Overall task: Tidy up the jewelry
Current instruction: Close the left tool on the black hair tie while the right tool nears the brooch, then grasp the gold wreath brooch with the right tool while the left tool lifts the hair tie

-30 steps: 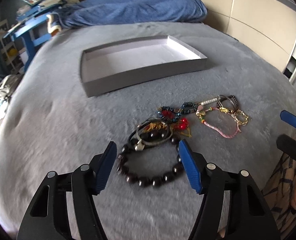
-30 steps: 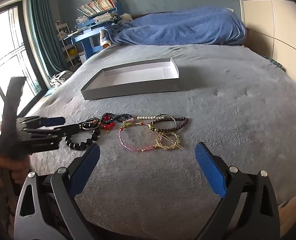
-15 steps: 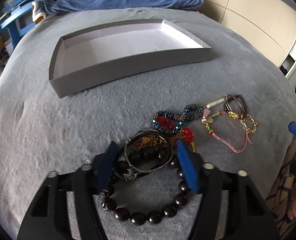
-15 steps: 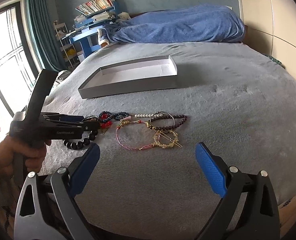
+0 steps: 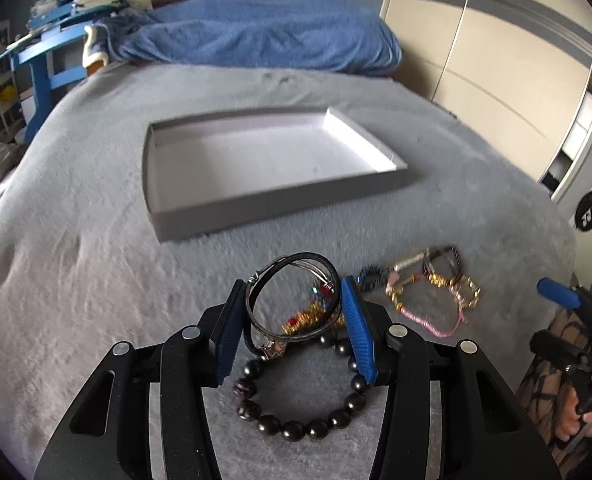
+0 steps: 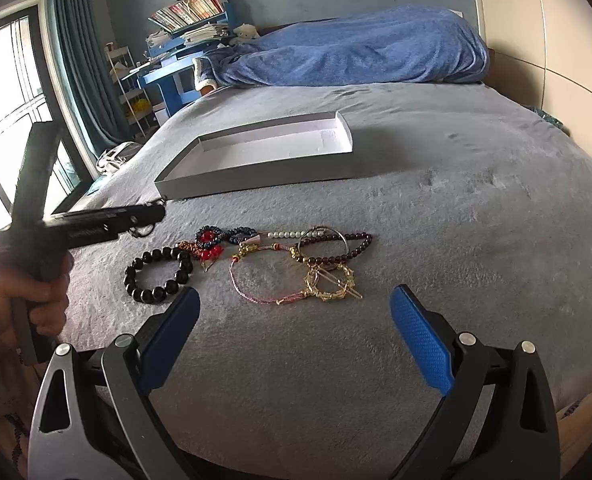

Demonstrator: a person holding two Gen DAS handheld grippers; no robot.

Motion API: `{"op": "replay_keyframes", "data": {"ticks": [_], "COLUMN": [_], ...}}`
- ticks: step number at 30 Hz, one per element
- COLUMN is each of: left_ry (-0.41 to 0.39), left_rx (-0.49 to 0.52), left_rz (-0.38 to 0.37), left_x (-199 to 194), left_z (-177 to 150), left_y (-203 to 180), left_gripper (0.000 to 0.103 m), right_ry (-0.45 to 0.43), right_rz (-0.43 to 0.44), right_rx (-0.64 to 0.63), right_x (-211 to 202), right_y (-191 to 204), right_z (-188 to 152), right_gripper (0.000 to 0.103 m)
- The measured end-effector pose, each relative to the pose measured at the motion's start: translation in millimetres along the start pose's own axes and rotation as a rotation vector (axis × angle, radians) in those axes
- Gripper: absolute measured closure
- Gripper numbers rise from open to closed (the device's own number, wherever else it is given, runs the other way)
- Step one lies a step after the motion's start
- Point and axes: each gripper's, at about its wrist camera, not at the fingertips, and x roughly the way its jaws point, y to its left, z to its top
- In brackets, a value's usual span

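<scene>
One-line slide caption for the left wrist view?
Left gripper lifts a black bangle toward the empty grey tray.

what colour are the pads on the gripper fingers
Blue, on both; clearest on the right gripper pads in the right wrist view.

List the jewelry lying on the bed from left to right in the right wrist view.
black bead bracelet → red and dark blue bead piece → pink cord bracelet → gold hair clip → dark red bead bracelet
</scene>
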Motion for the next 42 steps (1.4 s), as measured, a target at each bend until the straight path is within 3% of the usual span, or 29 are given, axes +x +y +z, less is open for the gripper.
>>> {"op": "replay_keyframes", "data": {"ticks": [4,9,12,14,15,17,19,22,28,38,42], "left_ry": [-0.003,0.0,0.016,0.055,0.083,0.082,0.082,0.073,0.085,0.157,0.165], "left_rx": [-0.095,-0.08,-0.146,-0.183,-0.198,-0.202,-0.199,-0.206,-0.178,-0.032,0.012], "left_rz": [-0.077,-0.175,-0.238,-0.217,-0.164,-0.073,-0.015,0.013,-0.009,-0.034,0.009], "left_x": [-2,-1,5,14,20,22,21,18,15,17,24], "left_z": [3,1,3,2,1,-3,-4,-4,-10,-30,-31], "left_y": [16,4,8,14,18,25,32,38,36,10,5], "left_gripper": [0.054,0.054,0.054,0.05,0.04,0.032,0.032,0.032,0.032,0.05,0.061], "right_ry": [-0.002,0.015,0.027,0.035,0.038,0.042,0.044,0.048,0.046,0.053,0.052], "right_rz": [0.002,0.033,0.05,0.057,0.061,0.066,0.069,0.075,0.083,0.063,0.06], "right_rx": [-0.002,-0.012,-0.042,-0.053,-0.057,-0.066,-0.069,-0.066,-0.08,-0.049,-0.041], "right_x": [1,9,16,20,22,24,25,28,32,36,36], "right_y": [-2,3,11,16,18,21,23,24,29,19,17], "right_z": [5,9,9,8,8,8,8,9,13,13,13], "right_gripper": [0.008,0.008,0.008,0.008,0.008,0.008,0.008,0.008,0.008,0.008,0.008]}}
